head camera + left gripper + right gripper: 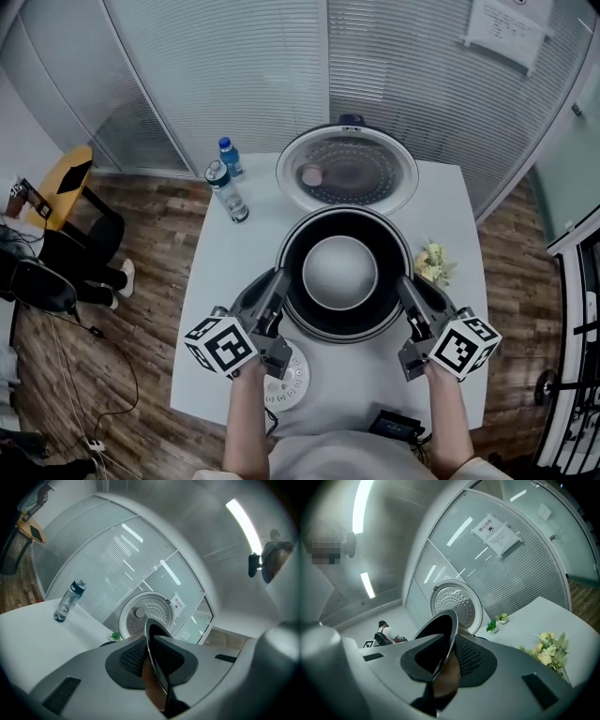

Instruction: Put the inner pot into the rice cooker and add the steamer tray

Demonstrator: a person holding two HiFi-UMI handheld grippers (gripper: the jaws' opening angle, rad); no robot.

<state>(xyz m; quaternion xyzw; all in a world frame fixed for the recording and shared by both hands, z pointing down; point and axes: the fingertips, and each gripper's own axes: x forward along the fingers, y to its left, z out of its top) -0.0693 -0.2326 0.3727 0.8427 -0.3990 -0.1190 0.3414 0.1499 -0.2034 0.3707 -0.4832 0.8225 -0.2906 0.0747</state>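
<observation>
The dark inner pot (340, 273), grey on its inside bottom, hangs level between my two grippers over the round rice cooker body (349, 335). My left gripper (280, 284) is shut on the pot's left rim (158, 665). My right gripper (404, 287) is shut on the right rim (444, 641). The cooker's lid (347, 170) stands open behind the pot, its perforated inner plate facing up. A white steamer tray (289, 379) with holes lies flat on the table beside my left gripper. Whether the pot rests in the cooker I cannot tell.
Two water bottles (228, 191) stand at the table's back left. A bunch of pale flowers (433, 263) lies right of the cooker, and a small black device (398, 427) sits at the front edge. A yellow chair (66, 178) and bags stand on the floor to the left.
</observation>
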